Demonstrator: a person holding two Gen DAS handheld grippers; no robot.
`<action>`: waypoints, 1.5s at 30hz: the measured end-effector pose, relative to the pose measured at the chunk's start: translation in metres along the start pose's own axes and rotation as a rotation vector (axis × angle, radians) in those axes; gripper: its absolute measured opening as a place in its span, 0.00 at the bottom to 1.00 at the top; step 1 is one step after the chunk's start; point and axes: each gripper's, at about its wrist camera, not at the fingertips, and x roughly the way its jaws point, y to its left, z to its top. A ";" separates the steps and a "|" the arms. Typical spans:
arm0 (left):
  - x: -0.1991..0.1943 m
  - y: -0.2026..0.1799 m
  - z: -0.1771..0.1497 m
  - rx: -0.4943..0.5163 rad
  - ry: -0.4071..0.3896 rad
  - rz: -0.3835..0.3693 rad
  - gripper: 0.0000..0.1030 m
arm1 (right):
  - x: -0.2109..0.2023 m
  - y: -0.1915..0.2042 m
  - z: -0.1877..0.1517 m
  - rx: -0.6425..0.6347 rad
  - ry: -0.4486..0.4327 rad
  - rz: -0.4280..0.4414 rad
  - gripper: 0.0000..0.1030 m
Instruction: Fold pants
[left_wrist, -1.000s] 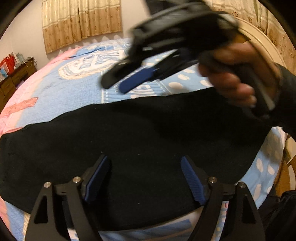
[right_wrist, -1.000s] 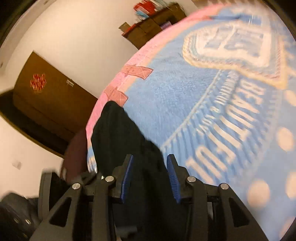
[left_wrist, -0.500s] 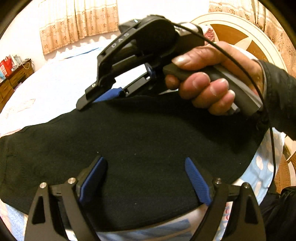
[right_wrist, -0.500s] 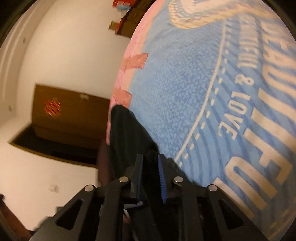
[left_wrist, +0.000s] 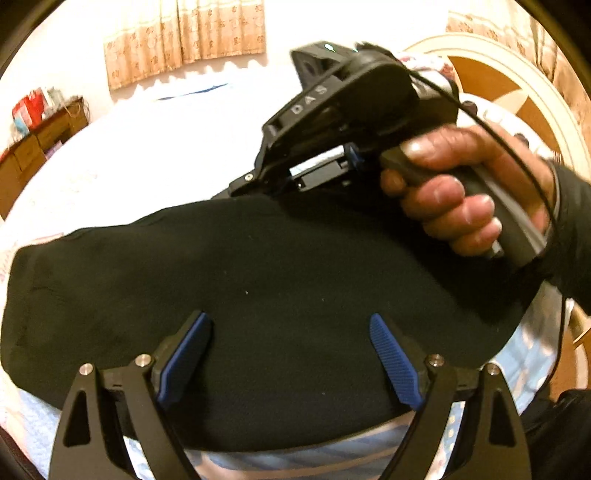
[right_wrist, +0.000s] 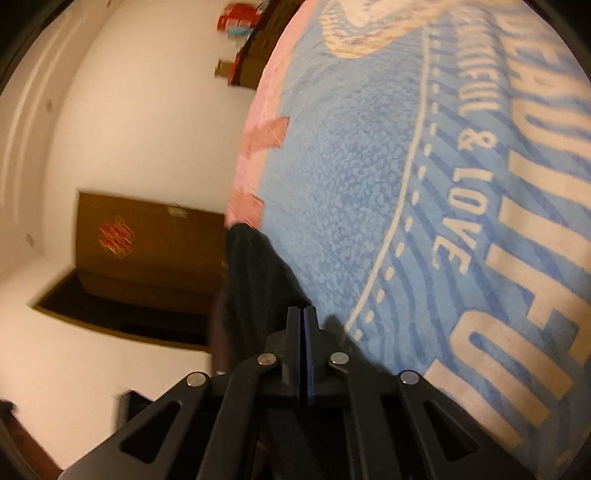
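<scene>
Black pants (left_wrist: 258, 288) lie flat across the bed in the left wrist view. My left gripper (left_wrist: 288, 354) is open and empty, its blue pads (left_wrist: 391, 354) spread above the near edge of the pants. My right gripper (right_wrist: 303, 332) is shut, its jaws pressed together at the far edge of the pants (right_wrist: 255, 273). In the left wrist view the right gripper (left_wrist: 258, 184) sits at the pants' far edge, held by a hand (left_wrist: 454, 192). I cannot see cloth between its pads.
The bed has a light blue blanket with white lettering (right_wrist: 424, 184) and a pink border (right_wrist: 255, 147). A wooden door (right_wrist: 147, 251) and white wall are at the left. A dresser (left_wrist: 33, 147), curtains (left_wrist: 184, 37) and a round headboard (left_wrist: 517, 92) surround the bed.
My right gripper closed from open to fully shut and came down onto the far edge of the pants. My left gripper stayed open over the near edge.
</scene>
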 end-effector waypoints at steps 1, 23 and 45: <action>0.000 0.001 0.000 0.004 0.001 -0.002 0.88 | -0.008 -0.003 0.000 -0.015 0.009 -0.015 0.02; -0.004 -0.004 -0.017 0.017 -0.017 0.003 0.90 | -0.026 0.003 -0.008 -0.064 -0.017 -0.064 0.03; 0.000 0.002 -0.019 0.021 -0.018 0.004 0.91 | -0.013 0.027 -0.031 -0.195 0.060 -0.138 0.40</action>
